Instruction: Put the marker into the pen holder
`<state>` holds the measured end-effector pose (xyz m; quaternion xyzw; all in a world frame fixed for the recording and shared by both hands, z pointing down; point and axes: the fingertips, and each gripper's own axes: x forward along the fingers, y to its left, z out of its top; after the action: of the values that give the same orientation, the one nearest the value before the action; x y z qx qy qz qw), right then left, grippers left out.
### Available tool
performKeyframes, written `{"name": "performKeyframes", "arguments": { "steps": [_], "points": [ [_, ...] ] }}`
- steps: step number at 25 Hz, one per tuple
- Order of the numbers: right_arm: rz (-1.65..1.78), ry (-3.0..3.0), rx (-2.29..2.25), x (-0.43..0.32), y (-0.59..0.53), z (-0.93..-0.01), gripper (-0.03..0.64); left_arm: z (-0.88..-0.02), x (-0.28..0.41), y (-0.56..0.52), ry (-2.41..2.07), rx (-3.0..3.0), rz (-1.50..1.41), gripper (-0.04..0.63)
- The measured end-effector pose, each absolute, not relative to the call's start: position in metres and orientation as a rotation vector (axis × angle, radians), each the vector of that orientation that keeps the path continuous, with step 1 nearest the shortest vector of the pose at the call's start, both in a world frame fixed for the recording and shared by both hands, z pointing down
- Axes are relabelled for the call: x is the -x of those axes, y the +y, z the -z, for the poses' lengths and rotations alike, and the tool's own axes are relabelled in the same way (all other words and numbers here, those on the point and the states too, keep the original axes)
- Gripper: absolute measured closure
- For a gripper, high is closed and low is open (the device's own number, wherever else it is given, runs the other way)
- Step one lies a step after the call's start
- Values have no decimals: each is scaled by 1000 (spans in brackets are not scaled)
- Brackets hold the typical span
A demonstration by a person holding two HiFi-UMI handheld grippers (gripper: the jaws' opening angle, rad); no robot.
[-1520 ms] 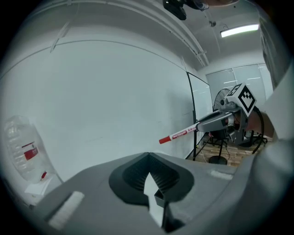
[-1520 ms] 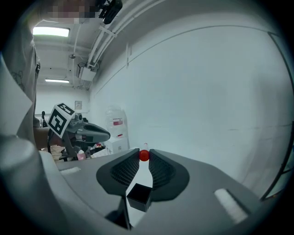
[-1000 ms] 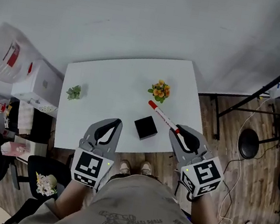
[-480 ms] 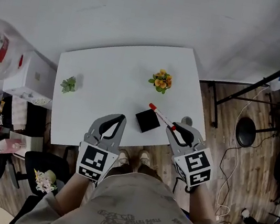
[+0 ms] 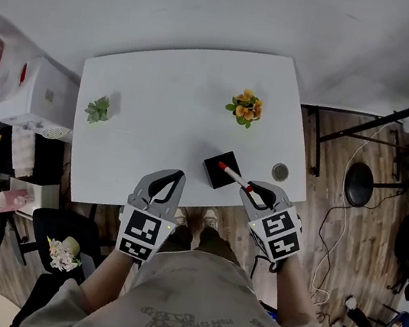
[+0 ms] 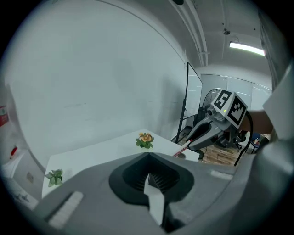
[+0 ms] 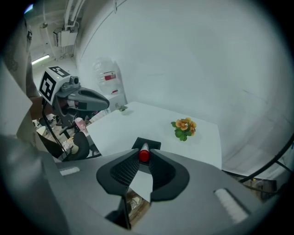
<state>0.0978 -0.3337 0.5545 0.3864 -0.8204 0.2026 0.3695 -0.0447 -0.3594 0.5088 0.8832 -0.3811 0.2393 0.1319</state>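
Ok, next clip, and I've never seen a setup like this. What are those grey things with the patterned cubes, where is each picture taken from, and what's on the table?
There is no robot here. A person stands at a white table and holds a two-jaw gripper in each hand. The patterned cubes are part of those grippers. The head view comes from a camera on the person's head, looking steeply down. The other two views come from a camera riding on each gripper, looking along its jaws. On the table are a black pen holder, an orange flower, a small green plant and a small round grey thing that I can't identify. The right gripper is shut on a marker, whose red end shows over the holder in the head view. The left gripper is shut and empty.
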Motion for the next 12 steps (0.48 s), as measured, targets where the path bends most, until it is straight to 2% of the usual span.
{"name": "performKeyframes", "arguments": {
  "steps": [12],
  "points": [
    [-529, -1986, -781, -78, -337, -612, 518, -551, 58, -345, -1093, -2386, -700, 595]
  ]
}}
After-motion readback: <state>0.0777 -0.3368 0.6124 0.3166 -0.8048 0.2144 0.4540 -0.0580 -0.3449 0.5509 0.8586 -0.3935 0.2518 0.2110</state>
